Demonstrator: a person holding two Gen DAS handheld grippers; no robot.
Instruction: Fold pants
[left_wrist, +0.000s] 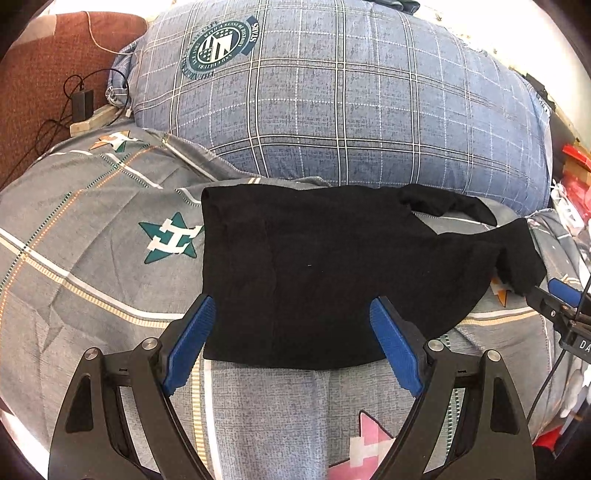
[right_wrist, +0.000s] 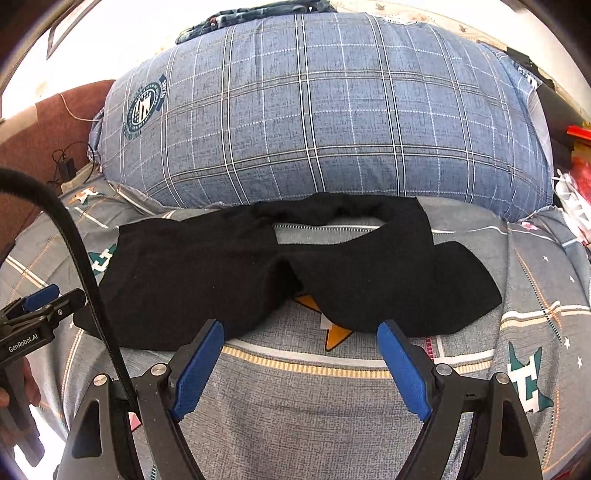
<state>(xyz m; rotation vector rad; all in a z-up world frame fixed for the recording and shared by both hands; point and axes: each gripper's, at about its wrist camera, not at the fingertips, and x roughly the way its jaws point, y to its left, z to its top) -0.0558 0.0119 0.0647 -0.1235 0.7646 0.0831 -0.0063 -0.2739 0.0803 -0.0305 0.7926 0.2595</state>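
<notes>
Black pants (left_wrist: 317, 273) lie partly folded on the grey patterned bedspread (left_wrist: 92, 258), waist end at the left, leg ends bunched at the right. My left gripper (left_wrist: 293, 314) is open, its blue pads either side of the pants' near edge, holding nothing. In the right wrist view the pants (right_wrist: 207, 277) spread across the bed, one leg looped back and the other leg end (right_wrist: 424, 291) lying at the right. My right gripper (right_wrist: 301, 332) is open and empty just in front of the leg ends. It also shows at the right edge of the left wrist view (left_wrist: 554, 295).
A big blue plaid pillow (left_wrist: 332, 92) lies right behind the pants. A brown headboard or cushion (left_wrist: 40, 92) with a charger and cables is at the far left. Red and white clutter (left_wrist: 572, 177) sits off the bed's right side.
</notes>
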